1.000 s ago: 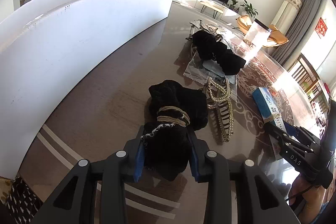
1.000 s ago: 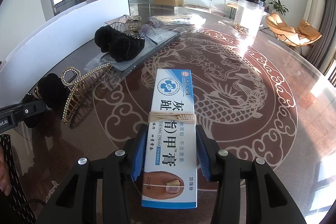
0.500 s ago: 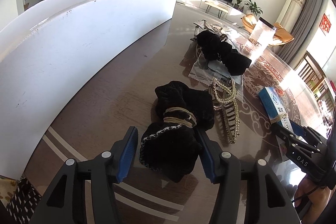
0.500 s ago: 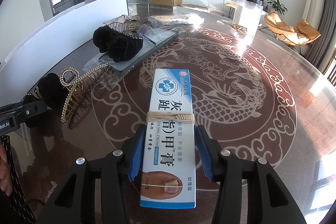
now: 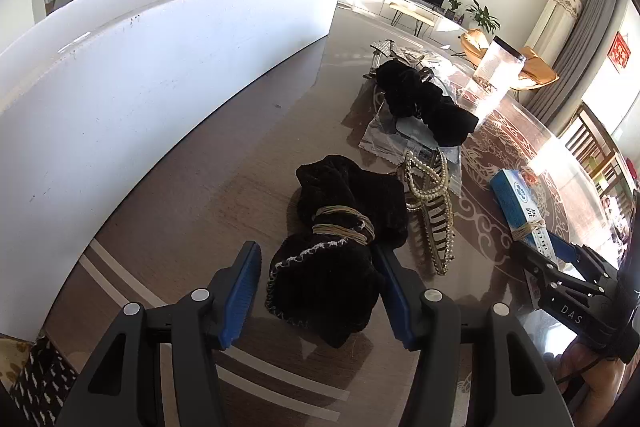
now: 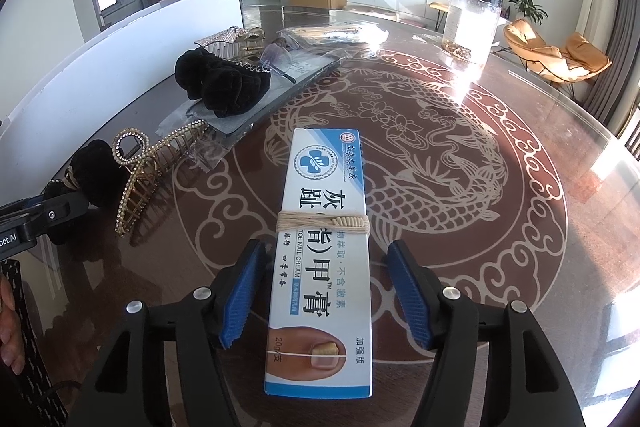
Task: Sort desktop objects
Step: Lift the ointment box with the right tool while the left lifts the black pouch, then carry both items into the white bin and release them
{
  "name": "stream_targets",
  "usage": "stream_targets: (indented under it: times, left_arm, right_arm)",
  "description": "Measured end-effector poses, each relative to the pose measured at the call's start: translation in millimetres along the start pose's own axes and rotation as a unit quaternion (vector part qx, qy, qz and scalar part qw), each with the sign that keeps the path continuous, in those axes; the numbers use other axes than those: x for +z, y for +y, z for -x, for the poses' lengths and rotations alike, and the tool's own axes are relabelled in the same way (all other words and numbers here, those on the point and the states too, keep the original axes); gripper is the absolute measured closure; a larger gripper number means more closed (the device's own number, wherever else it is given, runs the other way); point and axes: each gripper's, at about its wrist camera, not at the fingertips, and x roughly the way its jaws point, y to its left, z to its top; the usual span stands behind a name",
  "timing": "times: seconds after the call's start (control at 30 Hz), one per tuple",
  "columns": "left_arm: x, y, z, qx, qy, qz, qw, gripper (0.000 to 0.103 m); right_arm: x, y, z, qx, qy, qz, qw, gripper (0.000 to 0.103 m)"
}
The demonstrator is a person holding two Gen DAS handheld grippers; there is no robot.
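A black fuzzy hair tie bound with tan string (image 5: 340, 247) lies on the table between the open jaws of my left gripper (image 5: 318, 267); neither blue pad grips it. It also shows at the left of the right wrist view (image 6: 94, 175). A blue-and-white toe nail cream box tied with tan string (image 6: 322, 251) lies flat between the open jaws of my right gripper (image 6: 326, 277), with gaps on both sides. The box also shows in the left wrist view (image 5: 516, 203).
A pearl-and-gold claw clip (image 5: 432, 203) lies right of the hair tie. Another black scrunchie (image 6: 224, 87) rests on plastic packaging (image 6: 256, 107) further back. A white partition (image 5: 140, 87) runs along the left. A clear acrylic box (image 6: 472, 19) stands far back.
Both grippers have opened: the left let go of the black hair tie, the right let go of the cream box. Both objects now rest on the table.
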Motion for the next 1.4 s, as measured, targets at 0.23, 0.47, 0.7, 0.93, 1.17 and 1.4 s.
stream_targets:
  times: [0.23, 0.47, 0.7, 0.93, 1.17, 1.4]
  left_arm:
    - [4, 25, 13, -0.085, -0.018, 0.068, 0.9939, 0.045]
    - [11, 0, -1, -0.048, -0.005, 0.006, 0.9988, 0.045]
    - [18, -14, -19, 0.005, -0.008, -0.052, 0.9986, 0.045]
    - [14, -12, -16, -0.02, -0.002, -0.059, 0.998, 0.072]
    - [9, -4, 25, -0.087, -0.049, -0.035, 0.9944, 0.073]
    - [-4, 3, 87, -0.099, -0.094, -0.048, 0.9896, 0.073]
  right_arm:
    - [0, 3, -1, 0.006, 0.005, 0.007, 1.0, 0.026]
    - [0, -3, 0, 0.023, 0.0, -0.007, 1.0, 0.026]
    - [0, -4, 0, 0.025, 0.0, -0.006, 1.0, 0.024]
    - [16, 2, -10, 0.035, 0.034, 0.027, 0.998, 0.02]
    - [30, 7, -1, 0.043, 0.055, 0.057, 0.996, 0.059]
    - [32, 0, 49, 0.05, 0.019, 0.048, 0.997, 0.059]
